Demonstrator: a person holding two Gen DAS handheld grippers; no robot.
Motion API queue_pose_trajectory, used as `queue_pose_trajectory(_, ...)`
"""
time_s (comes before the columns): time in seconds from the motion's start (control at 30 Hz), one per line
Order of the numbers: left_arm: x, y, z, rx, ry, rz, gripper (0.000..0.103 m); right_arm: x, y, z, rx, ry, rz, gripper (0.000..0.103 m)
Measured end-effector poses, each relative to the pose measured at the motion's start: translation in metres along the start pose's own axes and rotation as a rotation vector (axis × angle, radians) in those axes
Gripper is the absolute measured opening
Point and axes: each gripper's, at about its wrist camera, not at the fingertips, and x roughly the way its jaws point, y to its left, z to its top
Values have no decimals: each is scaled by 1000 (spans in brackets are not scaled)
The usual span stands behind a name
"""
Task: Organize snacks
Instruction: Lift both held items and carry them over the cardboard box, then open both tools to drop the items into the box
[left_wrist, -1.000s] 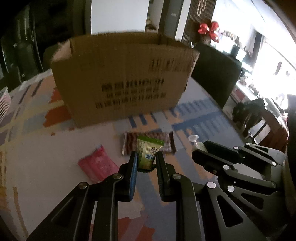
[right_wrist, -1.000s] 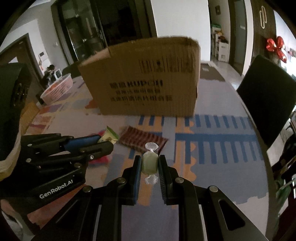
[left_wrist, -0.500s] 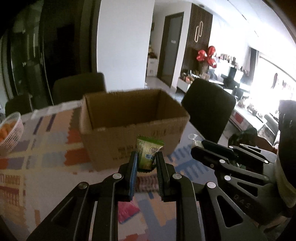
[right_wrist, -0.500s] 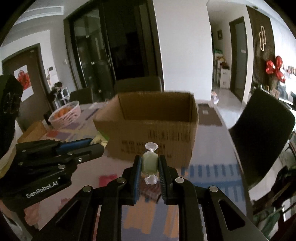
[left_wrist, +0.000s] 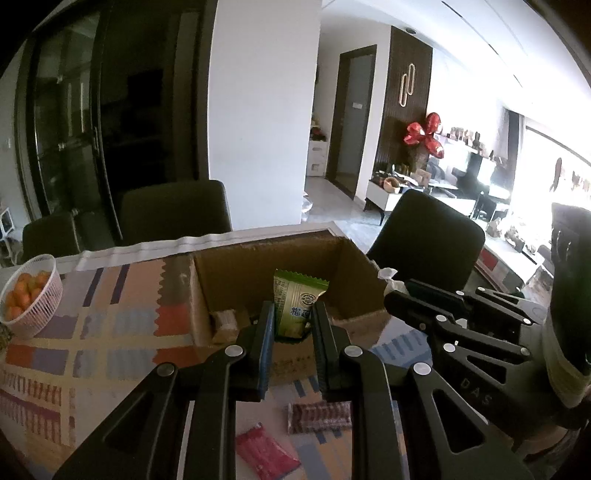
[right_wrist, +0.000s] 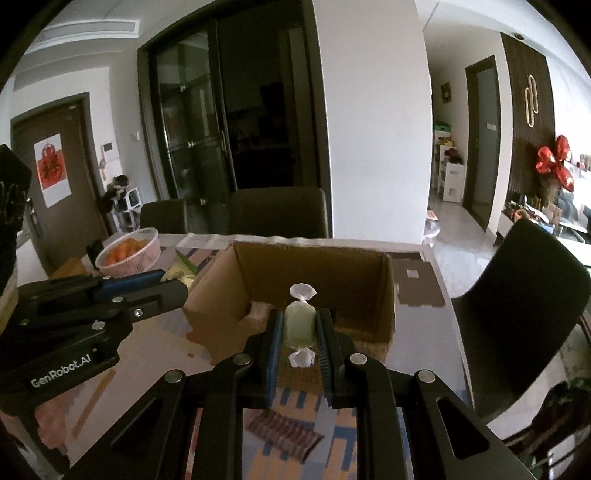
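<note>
My left gripper (left_wrist: 292, 321) is shut on a green snack packet (left_wrist: 296, 306) and holds it above the near edge of the open cardboard box (left_wrist: 354, 266). My right gripper (right_wrist: 299, 328) is shut on a pale green wrapped candy (right_wrist: 300, 325), also raised over the near side of the box (right_wrist: 384, 295). A snack packet lies inside the box (left_wrist: 225, 323). On the table lie a brown striped packet (left_wrist: 319, 417) and a pink packet (left_wrist: 267, 456). The brown packet also shows in the right wrist view (right_wrist: 284, 435).
A white basket of oranges (left_wrist: 29, 299) stands at the table's left, seen too in the right wrist view (right_wrist: 129, 251). Dark chairs (left_wrist: 173, 214) stand behind the table and at its right (right_wrist: 524, 295). The patterned tablecloth (left_wrist: 110, 332) covers the table.
Both grippers have risen from near the table surface and moved forward. The box's open inside now shows below them. Each still holds its snack.
</note>
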Motion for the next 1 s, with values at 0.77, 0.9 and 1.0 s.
queue_pose_trajectory(0.77,49,37,26,-63,68,140,40,65,-2,37,-63,79,-27,41)
queue_pose_trajectory(0.9,35,32,13,-48,57,162,44,58,0,30,-75,78,-11,41)
queue_pose_trajectory(1.0,26,29,2,-57,60,145,45,50,4,22,-95,76,11,41)
